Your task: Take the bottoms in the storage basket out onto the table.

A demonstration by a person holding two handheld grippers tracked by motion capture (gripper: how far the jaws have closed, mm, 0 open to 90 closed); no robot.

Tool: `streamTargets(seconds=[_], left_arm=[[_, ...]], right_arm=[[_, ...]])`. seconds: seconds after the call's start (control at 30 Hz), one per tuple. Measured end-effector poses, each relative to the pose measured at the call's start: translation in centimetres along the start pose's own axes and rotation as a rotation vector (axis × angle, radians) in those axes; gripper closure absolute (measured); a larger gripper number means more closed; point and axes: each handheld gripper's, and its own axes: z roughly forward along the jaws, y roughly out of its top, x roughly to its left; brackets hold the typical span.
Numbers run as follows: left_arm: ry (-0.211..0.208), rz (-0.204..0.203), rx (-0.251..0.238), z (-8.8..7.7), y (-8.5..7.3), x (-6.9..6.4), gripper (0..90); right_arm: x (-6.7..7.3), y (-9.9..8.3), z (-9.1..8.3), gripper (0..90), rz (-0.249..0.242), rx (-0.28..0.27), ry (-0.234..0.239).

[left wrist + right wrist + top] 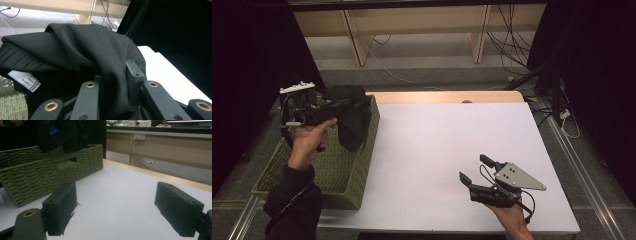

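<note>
A black garment (352, 122) hangs over the far end of a green woven basket (364, 150) at the table's left side. My left gripper (354, 103) is shut on a fold of it, held above the basket by a hand. In the left gripper view the dark cloth (75, 50) is bunched between the jaws of that gripper (116, 75), with a white label (25, 81) hanging at the left. My right gripper (474, 168) rests low over the white table (437, 130) near its front right. It is open (117, 207) with nothing between its pads.
The right gripper view has the basket (50, 175) standing across the table with the garment (62, 135) above it. A wooden strip (447, 96) edges the table's far side. Cables lie on the floor behind, and a metal rail (582, 170) runs along the right.
</note>
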Motion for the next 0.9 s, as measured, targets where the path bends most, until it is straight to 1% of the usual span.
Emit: streamTargets(seconds=[0.1,0.23,0.33,0.5,0.8,0.9], left_arm=[[-0.013,0.015,0.000,-0.1,0.1,-0.6,74.5],[-0.023,0.024,-0.004,0.0,0.2,-1.1,74.5],[-0.028,0.040,-0.003,0.0,0.3,-1.7,74.6],[-0.047,0.050,-0.002,0.1,0.3,-2.4,74.6],[-0.089,0.086,0.004,0.6,0.3,-4.3,74.6],[-0.098,0.098,0.011,0.8,0.2,-4.8,74.6]], right_arm=[[0.0,0.0,0.0,18.9,0.000,0.000,0.000],[0.0,0.0,0.0,18.9,0.000,0.000,0.000],[0.0,0.0,0.0,18.9,0.000,0.000,0.000],[0.0,0.0,0.0,19.0,-0.001,0.000,0.000],[0.0,0.0,0.0,19.0,-0.001,0.000,0.000],[0.0,0.0,0.0,18.9,0.000,0.000,-0.001]])
